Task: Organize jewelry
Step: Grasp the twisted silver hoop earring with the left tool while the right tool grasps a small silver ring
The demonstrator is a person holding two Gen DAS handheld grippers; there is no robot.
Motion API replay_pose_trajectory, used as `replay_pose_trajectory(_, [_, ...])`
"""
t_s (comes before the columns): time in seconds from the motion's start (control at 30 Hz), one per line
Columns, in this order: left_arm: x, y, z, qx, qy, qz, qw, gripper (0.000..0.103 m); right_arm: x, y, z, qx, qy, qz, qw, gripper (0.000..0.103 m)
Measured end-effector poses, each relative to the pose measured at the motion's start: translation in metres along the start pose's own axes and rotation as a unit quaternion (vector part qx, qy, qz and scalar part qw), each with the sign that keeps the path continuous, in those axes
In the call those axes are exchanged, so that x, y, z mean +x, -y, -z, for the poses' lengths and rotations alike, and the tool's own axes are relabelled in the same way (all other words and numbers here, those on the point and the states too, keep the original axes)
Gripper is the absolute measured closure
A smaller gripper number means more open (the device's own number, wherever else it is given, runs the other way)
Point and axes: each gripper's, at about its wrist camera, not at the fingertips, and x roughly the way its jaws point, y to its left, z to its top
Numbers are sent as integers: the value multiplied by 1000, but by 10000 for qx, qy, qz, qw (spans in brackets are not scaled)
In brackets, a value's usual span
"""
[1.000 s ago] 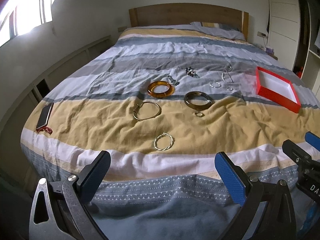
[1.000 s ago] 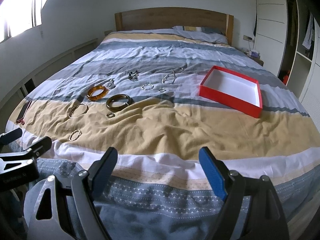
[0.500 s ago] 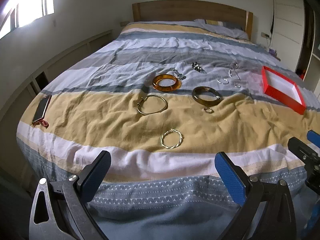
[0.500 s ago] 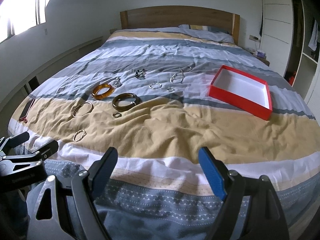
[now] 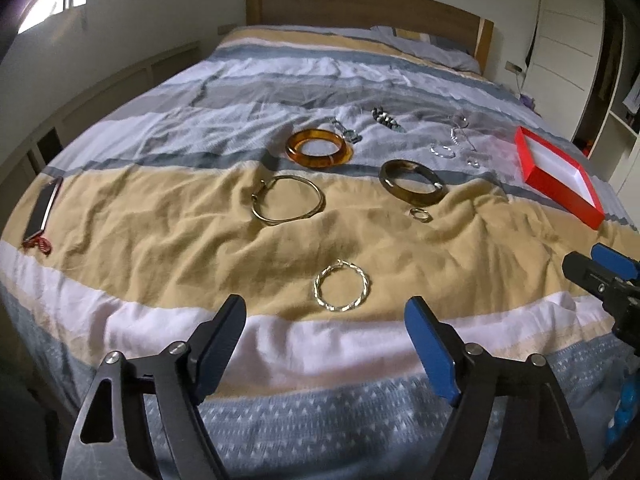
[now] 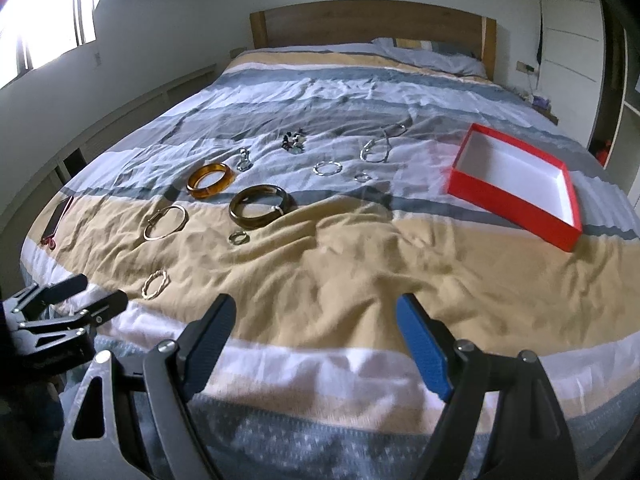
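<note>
Starting the job is what this looks like, because every piece of jewelry lies out on the striped blue, white and yellow bed cover [image 5: 160, 216] and the flat red box with the white inside [image 6: 516, 184] has nothing in it. The left gripper [image 5: 324, 344] is spread wide with nothing between its blue pads, and it points at the twisted silver ring-shaped bracelet [image 5: 341, 287], the piece nearest to it. The right gripper [image 6: 316, 336] is spread wide too and holds nothing.

I think the next move is to go down over the twisted bracelet and pinch its thin rim. That needs care, because the soft cover could get pinched as well.

Farther back lie the thin gold bangle [image 5: 287, 199], the orange see-through bangle [image 5: 319, 148], the dark brown bangle [image 5: 412, 182] and a small ring [image 5: 421, 214].

The small silver pieces [image 6: 372, 150] near the box are too tiny to name. A dark flat thing [image 5: 42, 210] at the bed's left edge may be a phone.
</note>
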Motion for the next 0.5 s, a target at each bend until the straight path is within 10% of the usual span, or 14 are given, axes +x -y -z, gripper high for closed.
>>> replay_pose_trajectory(0.5, [64,-10,-9,-320,-707,428,9961,41,48,-17,-32,-186,-106,-455,9987,22])
